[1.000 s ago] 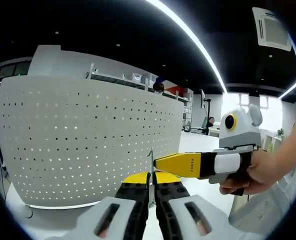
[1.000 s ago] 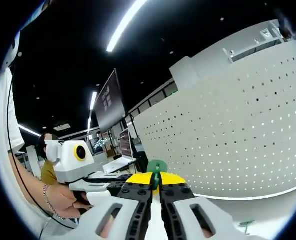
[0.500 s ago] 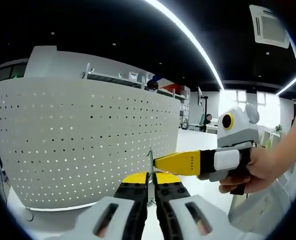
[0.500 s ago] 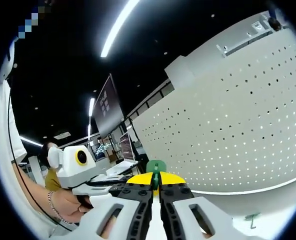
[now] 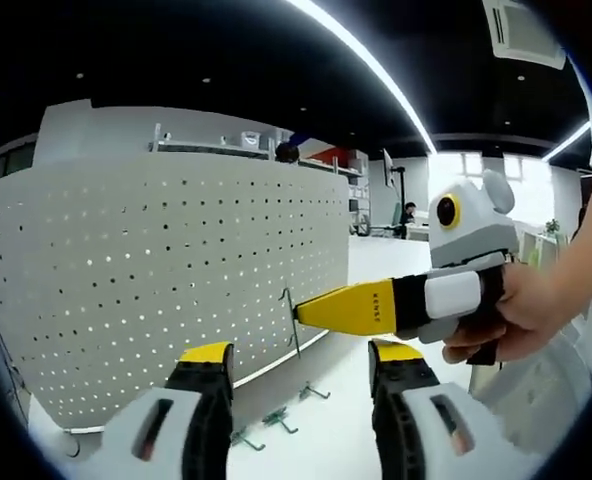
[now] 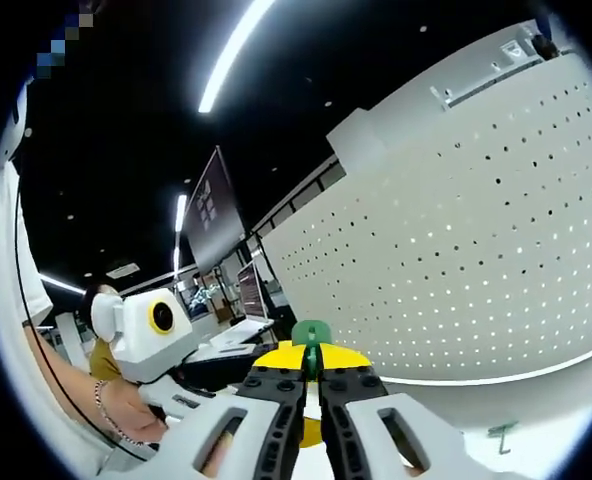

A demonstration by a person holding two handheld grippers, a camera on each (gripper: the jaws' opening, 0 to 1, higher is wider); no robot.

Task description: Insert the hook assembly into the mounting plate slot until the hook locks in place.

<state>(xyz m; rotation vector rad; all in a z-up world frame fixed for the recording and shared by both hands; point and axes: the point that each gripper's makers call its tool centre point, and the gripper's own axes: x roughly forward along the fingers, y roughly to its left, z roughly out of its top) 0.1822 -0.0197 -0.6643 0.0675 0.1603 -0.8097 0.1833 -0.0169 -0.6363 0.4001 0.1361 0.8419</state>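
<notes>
Left gripper view is showing the white perforated metal mounting plate point(image 5: 166, 280) standing upright and curving across the left and middle, its lower edge meeting the white counter point(image 5: 326, 440). My left gripper point(image 5: 301, 365) is rising from the bottom with its yellow-tipped black jaws standing well apart and nothing between them. Between those jaws, on the counter near the plate's lower edge, a few small green wire hooks point(image 5: 276, 420) are lying loose. Just above them, a thin metal wire hook point(image 5: 290, 315) is sitting right at the face of the plate, close to its lower right corner; whether it is seated in a hole I cannot tell. My right gripper point(image 5: 311, 310) is coming in from the right, its yellow tip pinching that hook, with my hand point(image 5: 506, 315) wrapped around the handle.

Right gripper view is showing my left gripper's white body point(image 6: 151, 335) at the left, held in my other hand point(image 6: 126, 410). My right gripper point(image 6: 311, 375) is rising from the bottom with its jaws pressed together on the hook's green piece point(image 6: 311, 335), which is poking up above the yellow tips. The mounting plate point(image 6: 476, 260) is spreading across the right, and one small green hook point(image 6: 503, 432) is lying on the counter point(image 6: 546, 410) below the plate's lower edge.
</notes>
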